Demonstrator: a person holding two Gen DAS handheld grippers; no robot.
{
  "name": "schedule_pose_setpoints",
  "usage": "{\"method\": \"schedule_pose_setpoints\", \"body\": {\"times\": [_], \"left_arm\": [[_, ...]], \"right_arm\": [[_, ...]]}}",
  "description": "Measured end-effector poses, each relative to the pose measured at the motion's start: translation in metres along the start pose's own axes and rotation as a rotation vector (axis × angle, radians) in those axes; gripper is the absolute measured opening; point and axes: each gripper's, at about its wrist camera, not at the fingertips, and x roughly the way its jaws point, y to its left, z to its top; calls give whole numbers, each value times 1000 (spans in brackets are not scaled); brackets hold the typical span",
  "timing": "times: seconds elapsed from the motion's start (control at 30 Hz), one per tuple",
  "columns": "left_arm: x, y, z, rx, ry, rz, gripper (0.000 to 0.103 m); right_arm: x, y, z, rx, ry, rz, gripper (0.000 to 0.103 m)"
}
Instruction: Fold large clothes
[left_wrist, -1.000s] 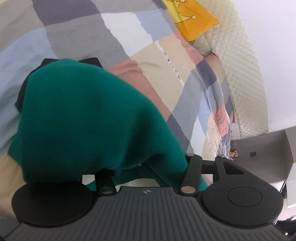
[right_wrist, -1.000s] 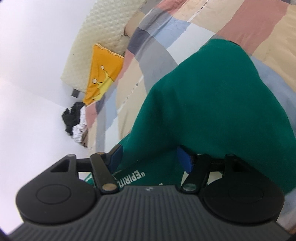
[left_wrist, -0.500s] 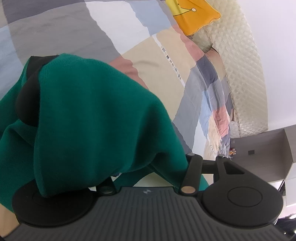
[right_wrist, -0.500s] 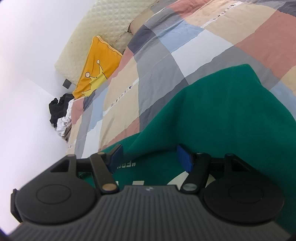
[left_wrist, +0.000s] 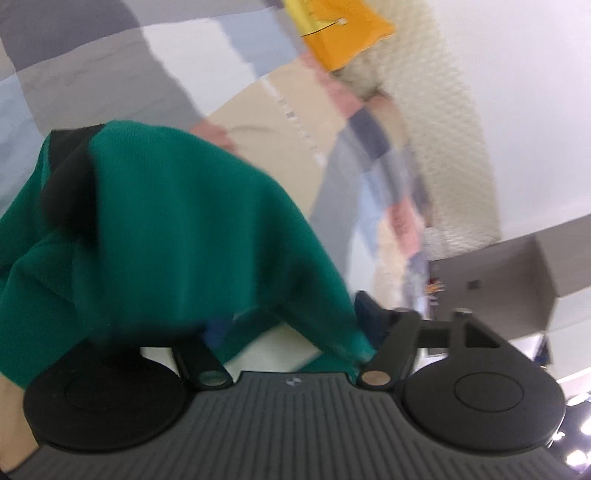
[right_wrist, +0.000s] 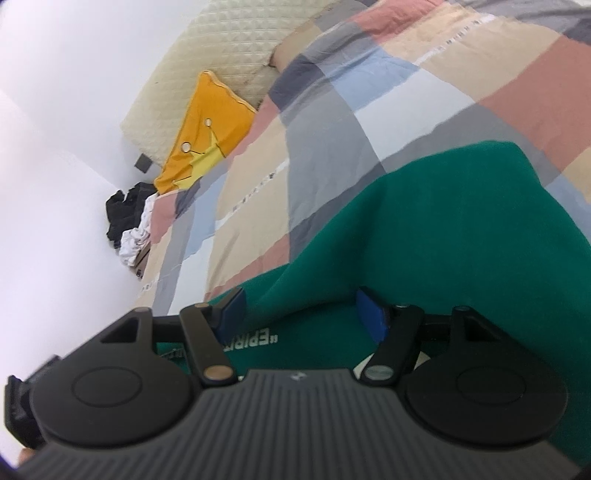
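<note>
Green shirt (right_wrist: 424, 229) humps over both sets of jaws, above the checked bedspread (right_wrist: 332, 122). Right gripper (right_wrist: 301, 310) stands wide, cloth draped between; left gripper (left_wrist: 284, 325) smothered, grip unclear. Fold looks midway, nothing laid flat.

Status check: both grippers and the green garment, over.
Left gripper and right gripper: green fabric draped across both, grip unconfirmed. Green garment bunched, lifted above patchwork bedspread. Nothing in the way; orange pillow far off.

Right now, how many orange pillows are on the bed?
1. The orange pillow with a yellow crown print leans against the quilted cream headboard at the head of the patchwork-quilt bed; the green knit garment could hide others.
</note>
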Motion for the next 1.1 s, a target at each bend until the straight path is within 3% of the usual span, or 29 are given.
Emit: {"method": "schedule_pose_setpoints", "body": {"times": [0.13, 0.27, 0.43, 0.57, 0.97, 1.1], "left_arm": [[-15, -16, -10, 93, -57, 24, 83], [-10, -22, -19, 179, -58, 41, 83], [16, -34, -27, 326, -88, 163, 83], [27, -32, -28, 399, -98, 214, 83], [59, -59, -25, 716, -174, 363, 83], [71, -55, -21, 748, -173, 396, 83]], "right_arm": [[-17, 11, -3, -51, -30, 47, 69], [-32, 23, -6, -143, -60, 40, 69], [-34, 29, -10, -288, -50, -54, 69], [-28, 29, -10, -392, -74, -152, 69], [2, 20, -5, -464, -90, -268, 67], [13, 20, -7, -498, -69, -303, 67]]}}
